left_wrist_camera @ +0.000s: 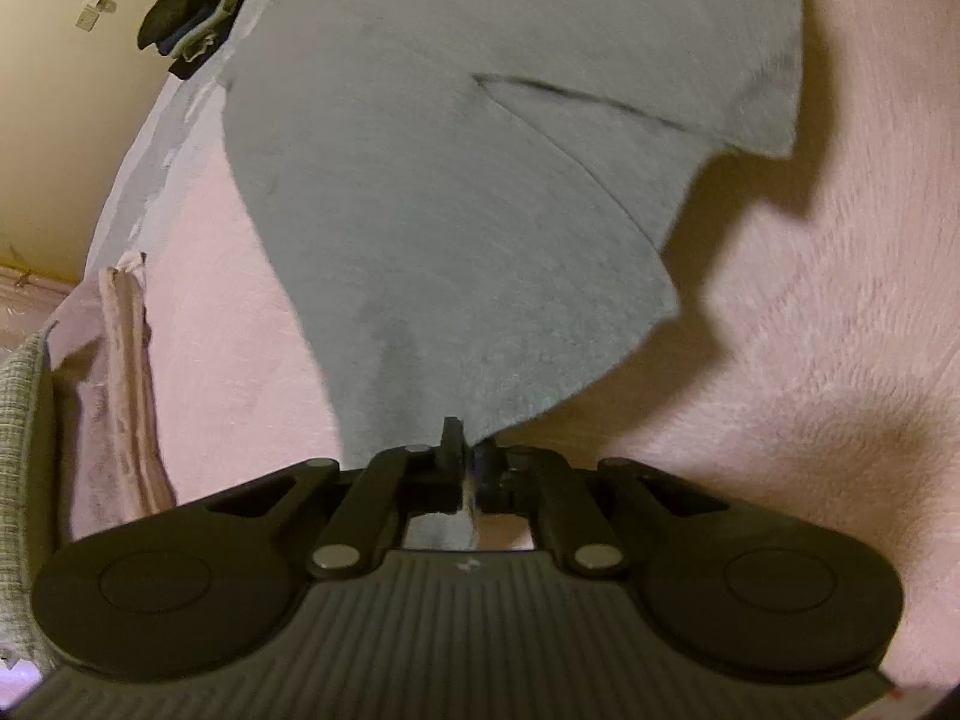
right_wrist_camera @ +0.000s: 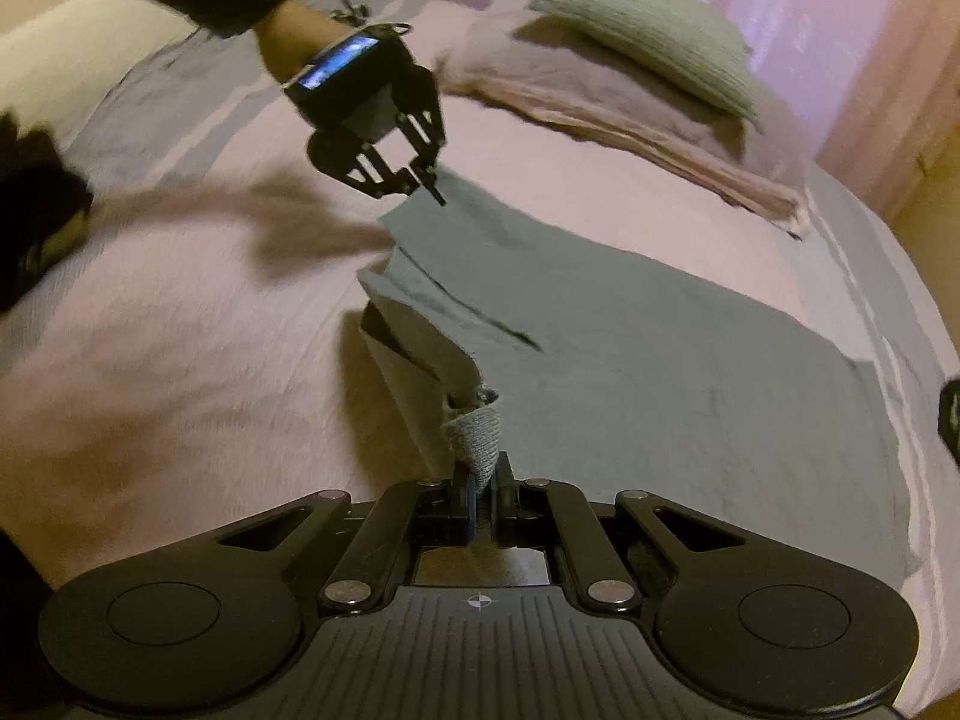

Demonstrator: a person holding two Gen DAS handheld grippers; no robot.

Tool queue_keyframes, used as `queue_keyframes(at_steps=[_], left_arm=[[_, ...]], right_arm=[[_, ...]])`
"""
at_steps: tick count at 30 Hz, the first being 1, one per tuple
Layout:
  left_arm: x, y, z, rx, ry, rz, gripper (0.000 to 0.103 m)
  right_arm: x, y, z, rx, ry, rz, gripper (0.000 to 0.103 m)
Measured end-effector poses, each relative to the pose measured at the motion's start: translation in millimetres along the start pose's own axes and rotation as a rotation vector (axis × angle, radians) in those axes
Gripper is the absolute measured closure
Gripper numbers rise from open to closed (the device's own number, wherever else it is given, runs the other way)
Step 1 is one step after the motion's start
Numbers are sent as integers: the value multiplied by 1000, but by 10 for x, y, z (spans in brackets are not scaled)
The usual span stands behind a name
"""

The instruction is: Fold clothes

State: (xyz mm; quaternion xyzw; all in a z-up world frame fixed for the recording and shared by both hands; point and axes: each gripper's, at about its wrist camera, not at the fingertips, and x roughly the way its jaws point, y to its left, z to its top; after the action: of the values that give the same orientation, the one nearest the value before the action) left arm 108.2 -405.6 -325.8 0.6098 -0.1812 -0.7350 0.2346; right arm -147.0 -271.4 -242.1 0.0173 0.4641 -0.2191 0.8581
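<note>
Grey t-shirt (right_wrist_camera: pixel 630 348) is lying spread out on the pink bed cover (right_wrist_camera: pixel 180 360), stretching away in front of both grippers, and each gripper is pinching one bit of its near edge. The right gripper (right_wrist_camera: pixel 480 480) is clamped tight on a bunched-up roll of the grey fabric, which is poking up between its fingers, and a flap of the shirt is hanging off to the left of it, lifted off the bed and casting a shadow underneath. The left gripper (left_wrist_camera: pixel 465 456) is squeezed closed on the shirt's edge too, with the cloth fanning out wide ahead of it and a sleeve sticking out to its right. From the right wrist view the left gripper (right_wrist_camera: pixel 429 177) is sitting further ahead and to the left, its tips touching the far corner of the shirt, with the person's hand (right_wrist_camera: pixel 288 42) and dark sleeve behind it.

Beyond the shirt, ahead and to the right of the right gripper, a folded pink blanket (right_wrist_camera: pixel 630 120) is lying with a grey-green knitted pillow (right_wrist_camera: pixel 660 30) resting on top. In the left wrist view, a pile of dark clothes (left_wrist_camera: pixel 198 0) is sitting far ahead to the left, right at the shirt's far edge.
</note>
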Motion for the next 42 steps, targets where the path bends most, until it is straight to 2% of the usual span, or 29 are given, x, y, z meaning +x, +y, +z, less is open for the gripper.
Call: queue_keyframes(at_steps=[4, 10, 16, 20, 25, 32, 37, 40, 42], left_arm=[[-205, 404, 154, 1, 5, -19, 101], [-429, 1073, 586, 15, 32, -38, 101], [-419, 1876, 1259, 39, 60, -41, 101], [-232, 2434, 1855, 68, 81, -53, 101], [258, 3087, 2632, 86, 106, -110, 101], [1474, 3795, 3533, 130, 150, -240, 101], [2379, 3968, 3915, 163, 182, -323, 101], [2807, 4006, 4080, 166, 189, -358, 101], [2959, 4048, 4145, 157, 186, -374, 101]], right_arm=[[-217, -265, 117, 93, -22, -18, 103], [-655, -785, 169, 255, -77, -67, 103], [-1031, -1436, 67, 387, -130, -102, 103], [-1178, -1964, -118, 488, -157, -98, 103], [-1208, -2846, -529, 647, -161, -58, 103], [-1059, -4087, -1231, 883, -130, -7, 103], [-780, -4800, -1693, 1025, -94, 39, 103], [-628, -5076, -1854, 1047, -66, 66, 103], [-602, -5191, -1875, 1044, -53, 80, 103]])
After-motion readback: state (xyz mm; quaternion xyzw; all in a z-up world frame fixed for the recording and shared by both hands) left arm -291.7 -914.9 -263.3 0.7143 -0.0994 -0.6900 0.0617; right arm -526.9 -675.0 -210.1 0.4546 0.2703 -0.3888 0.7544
